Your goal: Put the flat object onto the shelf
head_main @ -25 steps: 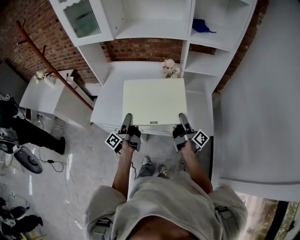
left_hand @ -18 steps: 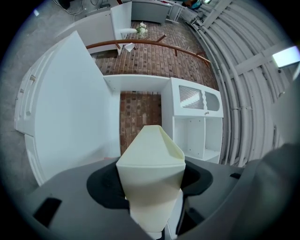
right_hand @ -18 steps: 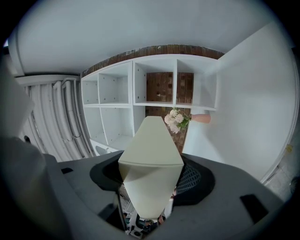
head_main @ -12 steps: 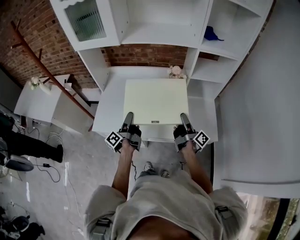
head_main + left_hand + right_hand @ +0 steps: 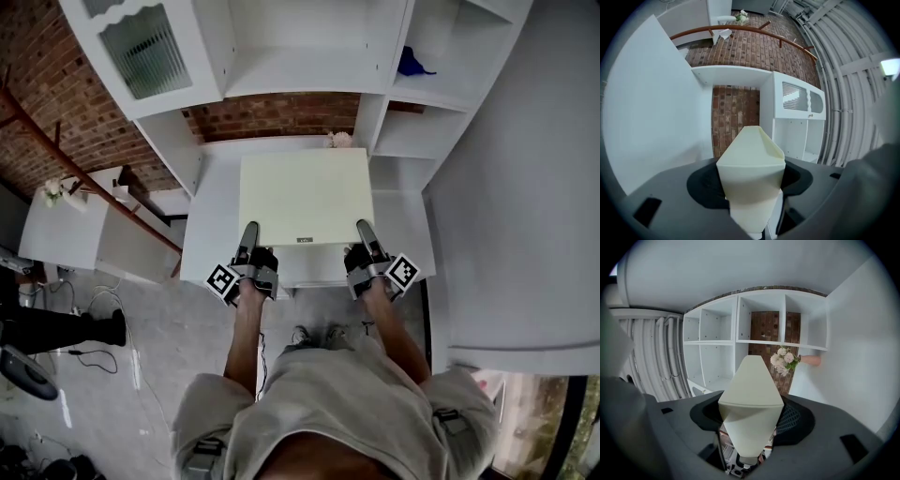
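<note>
flowers [image 5: 338, 140] stood at 12 o'clock of flat panel [image 5: 302, 195], before white shelf unit [image 5: 300, 70]. left gripper [image 5: 248, 239] clamped panel's near edge at 7 o'clock, right gripper [image 5: 365, 236] at 5 o'clock.

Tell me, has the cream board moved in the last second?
Yes. The cream board has gone forward: its far edge now nearly meets the flowers in front of the brick wall.

the board [image 5: 302, 195] has gone toward 12 o'clock, carried by the left gripper [image 5: 247, 234] and right gripper [image 5: 364, 232]. its far edge, before short of the flowers [image 5: 339, 139], now reaches them and hides their lower part.
</note>
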### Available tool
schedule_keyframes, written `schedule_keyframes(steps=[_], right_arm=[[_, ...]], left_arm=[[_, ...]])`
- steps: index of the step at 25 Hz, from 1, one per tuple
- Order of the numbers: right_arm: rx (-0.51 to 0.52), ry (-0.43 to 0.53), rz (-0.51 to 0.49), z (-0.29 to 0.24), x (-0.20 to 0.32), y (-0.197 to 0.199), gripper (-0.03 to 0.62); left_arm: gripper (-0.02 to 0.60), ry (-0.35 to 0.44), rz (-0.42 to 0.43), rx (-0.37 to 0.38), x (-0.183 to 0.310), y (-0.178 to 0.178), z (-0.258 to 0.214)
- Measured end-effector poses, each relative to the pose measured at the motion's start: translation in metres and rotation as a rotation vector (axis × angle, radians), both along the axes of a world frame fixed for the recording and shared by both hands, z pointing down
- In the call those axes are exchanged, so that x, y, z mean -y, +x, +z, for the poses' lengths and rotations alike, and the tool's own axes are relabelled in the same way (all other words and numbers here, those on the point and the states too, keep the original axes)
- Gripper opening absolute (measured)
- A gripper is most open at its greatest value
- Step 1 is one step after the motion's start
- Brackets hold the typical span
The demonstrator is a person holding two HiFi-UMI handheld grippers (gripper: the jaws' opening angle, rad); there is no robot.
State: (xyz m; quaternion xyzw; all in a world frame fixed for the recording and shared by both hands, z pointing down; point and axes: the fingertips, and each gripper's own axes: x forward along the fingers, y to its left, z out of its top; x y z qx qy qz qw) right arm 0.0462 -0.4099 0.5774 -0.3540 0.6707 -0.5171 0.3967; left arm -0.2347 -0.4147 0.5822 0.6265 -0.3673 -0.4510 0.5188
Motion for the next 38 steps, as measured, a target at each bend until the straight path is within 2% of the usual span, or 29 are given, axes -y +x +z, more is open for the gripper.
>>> schedule_keyframes(steps=[10, 16, 22, 27, 38], right_arm=[[0.001, 0.065, 0.015, -0.072, 0.033, 0.023, 0.296], [0.023, 0.085, 0.004, -0.111, 0.046, 0.024, 0.296], [0.024, 0.076, 0.009, -0.135, 0.058, 0.026, 0.296], [0.014, 0.108, 0.000, -0.168, 0.068, 0.023, 0.296], [0.033, 0.137, 0.001, -0.219, 0.096, 0.022, 0.296]], left_arm=[[0.298, 0.070, 0.028, -0.003, 0.037, 0.024, -0.074], [0.298, 0.088, 0.023, 0.032, 0.049, 0.024, -0.118], [0.299, 0.077, 0.006, 0.061, 0.065, 0.019, -0.131], [0.299, 0.109, 0.017, 0.025, 0.071, 0.024, -0.171], [0.301, 0.150, 0.031, 0.071, 0.107, 0.021, -0.229]])
